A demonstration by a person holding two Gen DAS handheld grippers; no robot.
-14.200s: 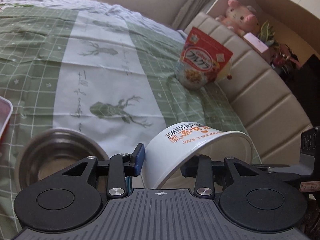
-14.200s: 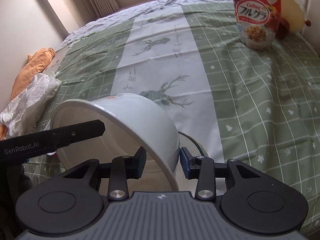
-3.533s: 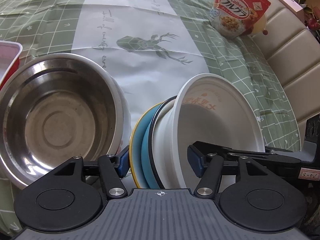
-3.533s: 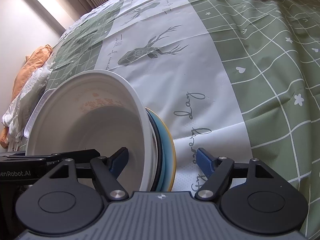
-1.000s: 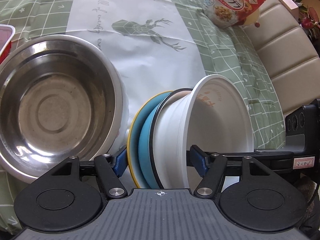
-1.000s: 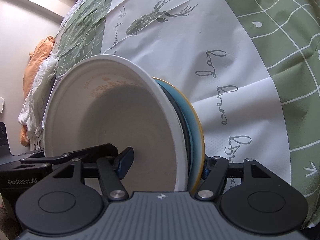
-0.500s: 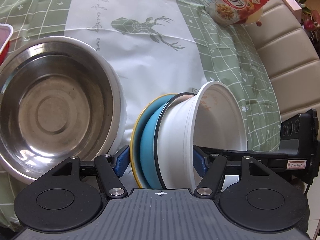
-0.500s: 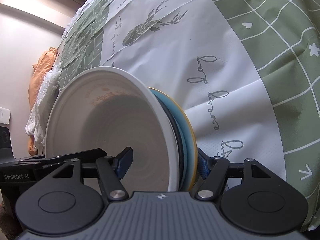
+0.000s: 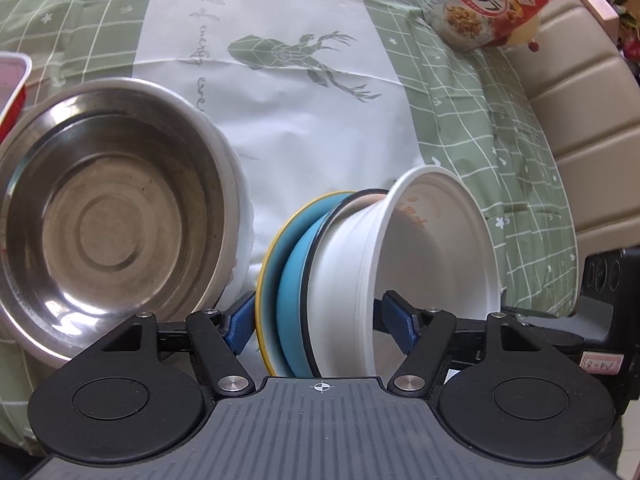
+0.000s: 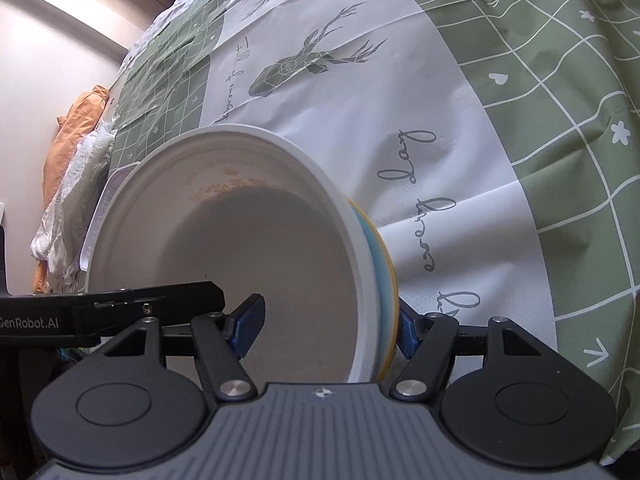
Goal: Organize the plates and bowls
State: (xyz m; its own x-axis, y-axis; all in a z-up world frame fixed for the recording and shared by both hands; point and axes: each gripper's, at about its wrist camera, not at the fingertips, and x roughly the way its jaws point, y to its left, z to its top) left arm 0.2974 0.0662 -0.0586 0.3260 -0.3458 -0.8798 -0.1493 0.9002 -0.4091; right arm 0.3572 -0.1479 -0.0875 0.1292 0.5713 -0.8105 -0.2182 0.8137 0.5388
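Observation:
A white paper bowl (image 9: 436,248) lies nested in a blue bowl (image 9: 298,272) and a yellow-rimmed plate (image 9: 272,256), the stack tipped on its side above the tablecloth. My left gripper (image 9: 318,326) is shut on this stack, one pad behind the plate and the other inside the white bowl. My right gripper (image 10: 326,326) clamps the same stack from the opposite side. There, one pad is inside the white bowl (image 10: 240,248) and the other on the yellow plate (image 10: 390,272). A large steel bowl (image 9: 108,220) rests on a white bowl just left of the stack.
A cereal bag (image 9: 480,4) stands at the far right of the green and white cloth (image 9: 304,112), by a padded beige backrest (image 9: 580,100). A red container (image 9: 12,84) sits at the left edge. Orange and white fabrics (image 10: 72,184) lie by the wall.
Earlier the white bowl was held alone; it now sits in the blue bowl and yellow plate, and both grippers have closed on the stack. Over the last second hardly anything moved.

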